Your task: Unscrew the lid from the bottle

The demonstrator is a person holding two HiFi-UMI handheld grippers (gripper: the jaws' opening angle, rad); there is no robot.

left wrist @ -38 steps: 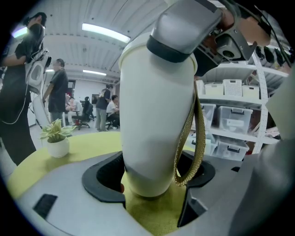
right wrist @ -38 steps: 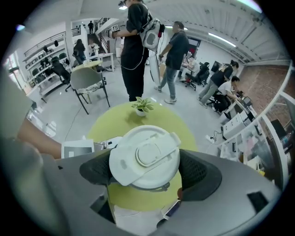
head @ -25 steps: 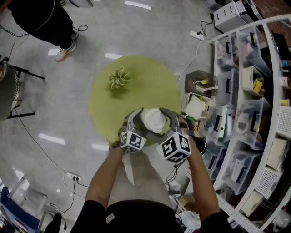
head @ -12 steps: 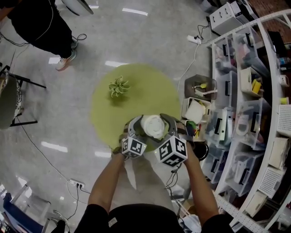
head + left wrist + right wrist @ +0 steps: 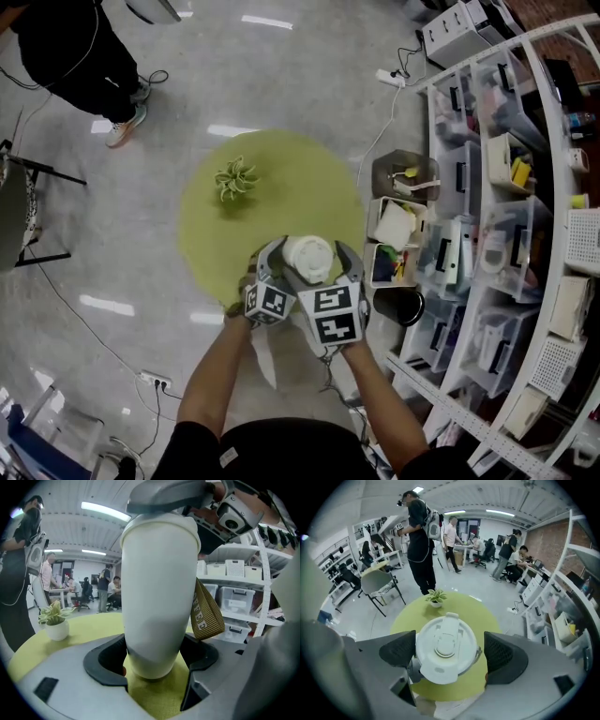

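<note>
Grips the white bottle (image 5: 159, 597) low on its body with the clenched fingers of the left gripper (image 5: 154, 660), upright at the near edge of the round green desk (image 5: 281, 187). Straddles the lid (image 5: 446, 654) from above with the right gripper (image 5: 449, 653), fingers released and just opening, lid between them.

A round yellow-green fabric-covered table (image 5: 281, 187) carries a small green plant in a white pot (image 5: 234, 178). A tall white bottle (image 5: 307, 258) stands near its edge.

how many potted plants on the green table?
1: the potted plant, far left on the table, apart from the bottle. The table's near edge is partly hidden.
</note>
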